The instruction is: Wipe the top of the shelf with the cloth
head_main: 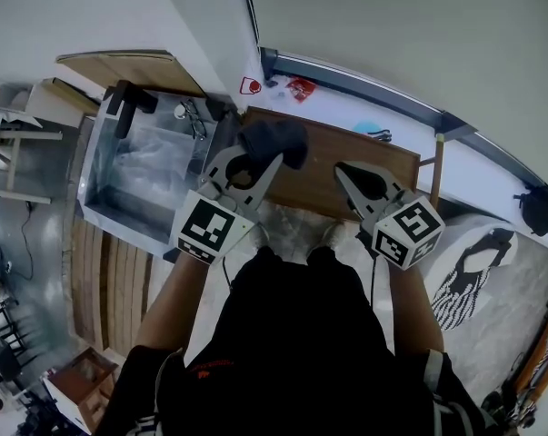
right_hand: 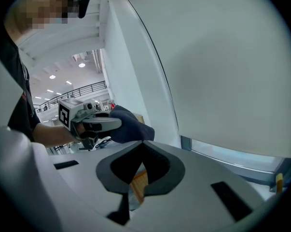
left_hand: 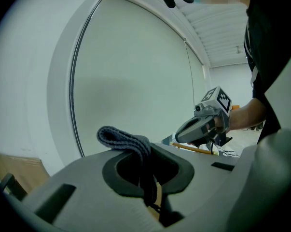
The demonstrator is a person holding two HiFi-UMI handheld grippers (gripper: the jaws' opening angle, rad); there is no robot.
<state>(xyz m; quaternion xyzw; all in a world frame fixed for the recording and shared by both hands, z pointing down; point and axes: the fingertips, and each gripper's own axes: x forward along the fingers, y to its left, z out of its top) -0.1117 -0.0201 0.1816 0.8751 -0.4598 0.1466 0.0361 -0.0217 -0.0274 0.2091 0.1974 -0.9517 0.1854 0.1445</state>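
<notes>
Wooden shelf top [head_main: 333,178], pale wall [head_main: 392,25] — left gripper [head_main: 254,163] clamps cloth [head_main: 275,140]

Dark cloth clamped over the left end of the brown shelf top.
The cloth [head_main: 275,141] is dark grey-blue ribbed knit, bunched and folded. It's pinched in the closed jaws of the left gripper [head_main: 255,159], with one fold looping up over the tips [left_hand: 127,140] and the rest hanging forward as a wad [right_hand: 131,126]. The shelf top [head_main: 346,157] is a flat brown wood-grain board lying level, its long far edge next to the wall, bare to the right of the cloth. Can't tell whether the cloth is touching the wood.
</notes>
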